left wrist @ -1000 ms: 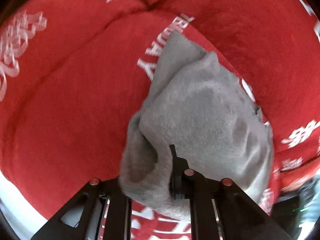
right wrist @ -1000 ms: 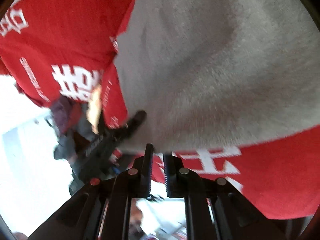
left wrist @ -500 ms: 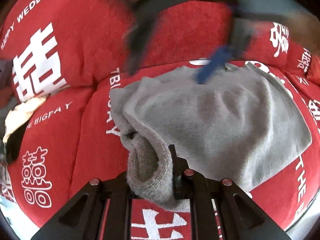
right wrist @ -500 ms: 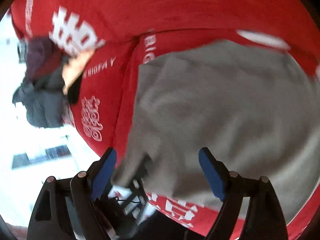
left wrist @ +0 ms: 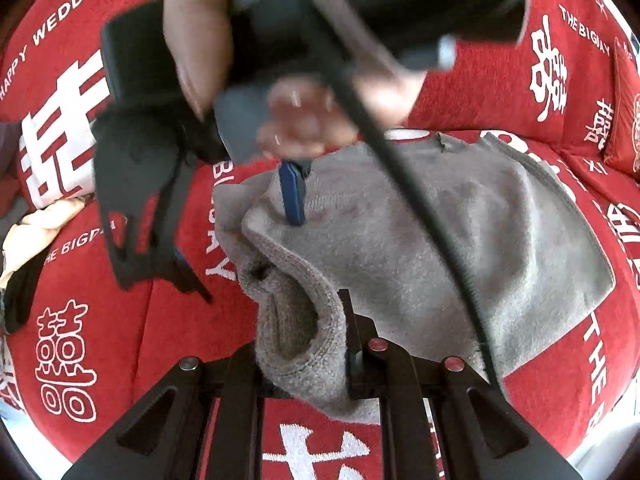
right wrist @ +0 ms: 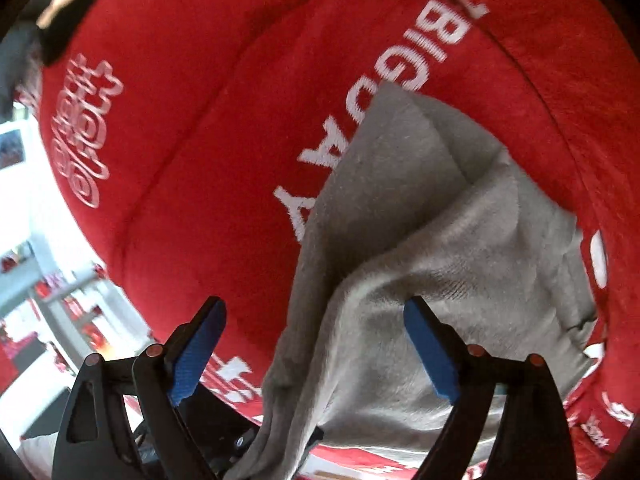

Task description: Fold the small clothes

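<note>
A grey knit garment (left wrist: 460,248) lies spread on the red cover (left wrist: 160,340). My left gripper (left wrist: 304,320) is shut on its ribbed cuff (left wrist: 296,344), which is bunched and lifted at the near edge. A hand (left wrist: 304,120) brings my right gripper (left wrist: 244,256) down over the garment's left edge; one blue pad (left wrist: 293,194) rests against the cloth. In the right wrist view the right gripper (right wrist: 316,304) has its jaws wide and still opening. A raised fold of the grey garment (right wrist: 460,220) lies between the fingers, and the pads are not pressing on it.
The red cover (right wrist: 200,140) carries white lettering and drops off to a bright floor (right wrist: 24,240) at the left. A cream and black heap of clothes (left wrist: 32,236) sits at the far left. A black cable (left wrist: 420,208) crosses above the garment.
My right gripper has gone from shut to wide open and swept across to the garment's left edge. My left gripper rolled and rose a little, still holding the cuff.
</note>
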